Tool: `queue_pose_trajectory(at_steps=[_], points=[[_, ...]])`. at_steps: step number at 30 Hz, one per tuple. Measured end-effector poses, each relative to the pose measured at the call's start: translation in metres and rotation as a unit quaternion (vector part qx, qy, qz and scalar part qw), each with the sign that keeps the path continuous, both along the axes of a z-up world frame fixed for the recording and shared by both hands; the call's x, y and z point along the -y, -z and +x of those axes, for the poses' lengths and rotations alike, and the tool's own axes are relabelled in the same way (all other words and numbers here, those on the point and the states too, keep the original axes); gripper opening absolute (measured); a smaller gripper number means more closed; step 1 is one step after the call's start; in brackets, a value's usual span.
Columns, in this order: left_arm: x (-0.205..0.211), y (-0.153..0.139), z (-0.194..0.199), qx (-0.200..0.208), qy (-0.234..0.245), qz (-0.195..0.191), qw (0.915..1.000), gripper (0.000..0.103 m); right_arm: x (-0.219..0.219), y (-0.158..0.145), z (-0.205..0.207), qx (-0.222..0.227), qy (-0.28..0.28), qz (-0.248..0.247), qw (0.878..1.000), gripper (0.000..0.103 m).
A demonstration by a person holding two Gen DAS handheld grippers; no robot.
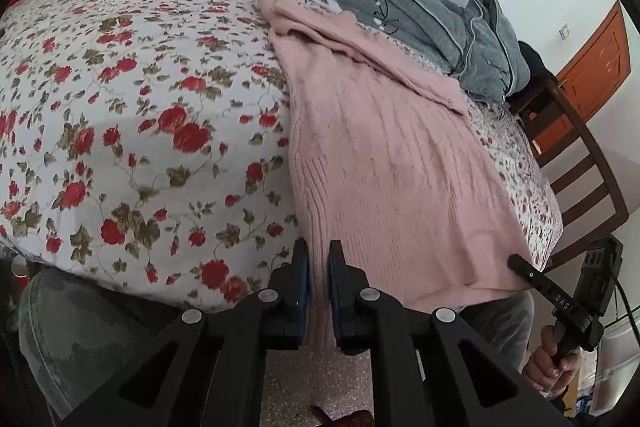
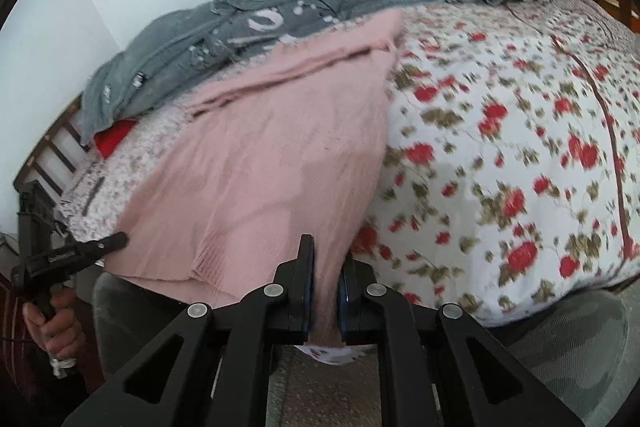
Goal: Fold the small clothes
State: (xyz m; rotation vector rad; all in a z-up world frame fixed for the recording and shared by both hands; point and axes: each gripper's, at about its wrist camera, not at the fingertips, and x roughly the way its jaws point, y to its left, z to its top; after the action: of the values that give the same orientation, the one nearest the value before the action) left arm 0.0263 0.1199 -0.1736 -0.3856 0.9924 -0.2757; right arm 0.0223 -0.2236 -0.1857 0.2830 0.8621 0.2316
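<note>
Left wrist view: left tool (image 1: 318,267) clamped on sweater (image 1: 384,155) hem corner. Right tool (image 2: 326,269) likewise clamped on opposite corner, likely keeping the hem taut over bed (image 1: 140,107) for folding.

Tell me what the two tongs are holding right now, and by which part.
Both hold the pink sweater by its near hem: left tongs at one bottom corner, right tongs at the other.
</note>
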Motion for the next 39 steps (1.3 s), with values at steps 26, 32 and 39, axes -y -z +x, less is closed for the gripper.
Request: queue_pose_trajectory(at_steps=[26,32,39], points=[[0.007,0.033,0.002,-0.018,0.018,0.015,0.9996,0.039,-0.009,0.034,0.004,-0.041,-0.023,-0.017,0.999,0.011],[0.008,0.033,0.003,-0.021,0.017,0.02,0.9994,0.012,-0.012,0.025,-0.003,-0.019,-0.034,-0.022,0.999,0.006],[-0.007,-0.005,0.0,0.001,0.021,-0.052,0.9984,0.01,0.006,-0.023,-0.014,0.027,-0.038,0.053,0.997,0.006]])
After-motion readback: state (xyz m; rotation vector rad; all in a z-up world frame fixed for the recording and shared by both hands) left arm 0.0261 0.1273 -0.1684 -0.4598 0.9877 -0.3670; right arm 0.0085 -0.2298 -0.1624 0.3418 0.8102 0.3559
